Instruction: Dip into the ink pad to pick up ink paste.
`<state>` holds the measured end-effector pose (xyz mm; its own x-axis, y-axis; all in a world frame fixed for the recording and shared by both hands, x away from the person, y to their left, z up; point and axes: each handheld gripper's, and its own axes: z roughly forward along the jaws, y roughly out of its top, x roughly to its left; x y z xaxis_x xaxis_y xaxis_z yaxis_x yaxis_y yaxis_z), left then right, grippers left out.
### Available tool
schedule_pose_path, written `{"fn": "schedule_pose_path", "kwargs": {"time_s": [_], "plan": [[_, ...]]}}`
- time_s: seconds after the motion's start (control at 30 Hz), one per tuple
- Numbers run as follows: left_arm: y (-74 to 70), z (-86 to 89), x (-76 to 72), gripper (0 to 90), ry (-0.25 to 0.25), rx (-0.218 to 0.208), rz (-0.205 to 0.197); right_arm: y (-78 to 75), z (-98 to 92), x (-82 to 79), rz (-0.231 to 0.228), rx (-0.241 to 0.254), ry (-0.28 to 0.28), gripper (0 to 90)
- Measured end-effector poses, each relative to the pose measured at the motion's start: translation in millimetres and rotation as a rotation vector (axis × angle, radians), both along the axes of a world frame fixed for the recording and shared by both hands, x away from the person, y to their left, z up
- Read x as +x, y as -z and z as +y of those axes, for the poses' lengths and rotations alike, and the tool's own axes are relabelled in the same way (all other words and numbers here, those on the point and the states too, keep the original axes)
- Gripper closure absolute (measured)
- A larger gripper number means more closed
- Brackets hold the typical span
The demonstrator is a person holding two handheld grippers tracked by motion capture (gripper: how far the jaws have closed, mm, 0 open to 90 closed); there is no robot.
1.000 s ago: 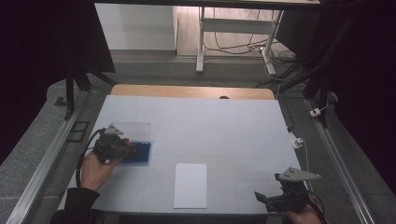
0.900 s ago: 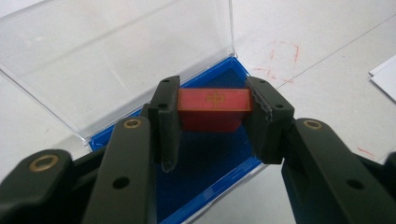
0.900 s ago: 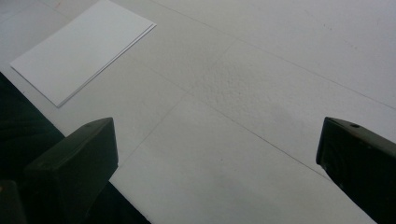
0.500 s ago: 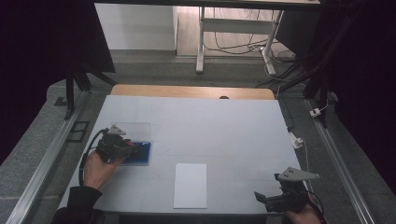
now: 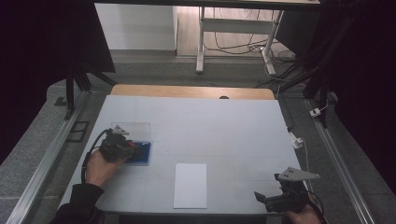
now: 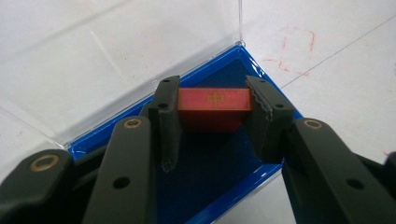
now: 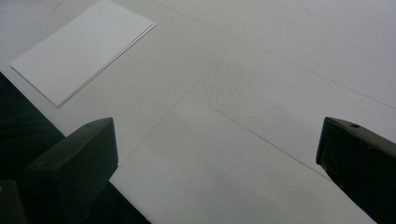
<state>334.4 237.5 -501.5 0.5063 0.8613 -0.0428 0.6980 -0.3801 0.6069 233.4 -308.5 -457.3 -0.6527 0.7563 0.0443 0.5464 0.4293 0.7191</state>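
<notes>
A small red block (image 6: pixel 214 103) with a gold mark sits between the jaws of my left gripper (image 6: pixel 212 122), which is shut on it just above the dark blue lining of an open blue box (image 6: pixel 219 158). The box's clear lid (image 6: pixel 116 60) stands open behind it. In the high view the left gripper (image 5: pixel 133 148) is over the blue box (image 5: pixel 142 153) at the table's left. My right gripper (image 5: pixel 260 198) rests open at the front right edge of the table, holding nothing; its jaws stand wide apart in the right gripper view (image 7: pixel 217 149).
A white sheet of paper (image 5: pixel 190 185) lies near the front middle of the white table (image 5: pixel 210 130); the same paper (image 7: pixel 84 49) lies at the upper left in the right gripper view. Faint red marks (image 6: pixel 294 51) are on the table beside the box.
The left hand and gripper have shifted slightly over the blue box. The right gripper has stayed put.
</notes>
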Motion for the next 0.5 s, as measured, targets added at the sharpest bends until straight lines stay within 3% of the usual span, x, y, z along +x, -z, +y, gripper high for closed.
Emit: {"fn": "schedule_pose_path", "kwargs": {"time_s": [0.33,0.5], "plan": [[2.7,-2.4,-4.2,58.5,0.006,0.022,-0.028,-0.1,0.2,-0.2,-0.001,-0.003,-0.001,0.0],[2.2,-11.3,-7.5,58.6,0.014,0.092,-0.056,0.0,0.4,-0.2,-0.001,-0.006,-0.002,0.0]]}}
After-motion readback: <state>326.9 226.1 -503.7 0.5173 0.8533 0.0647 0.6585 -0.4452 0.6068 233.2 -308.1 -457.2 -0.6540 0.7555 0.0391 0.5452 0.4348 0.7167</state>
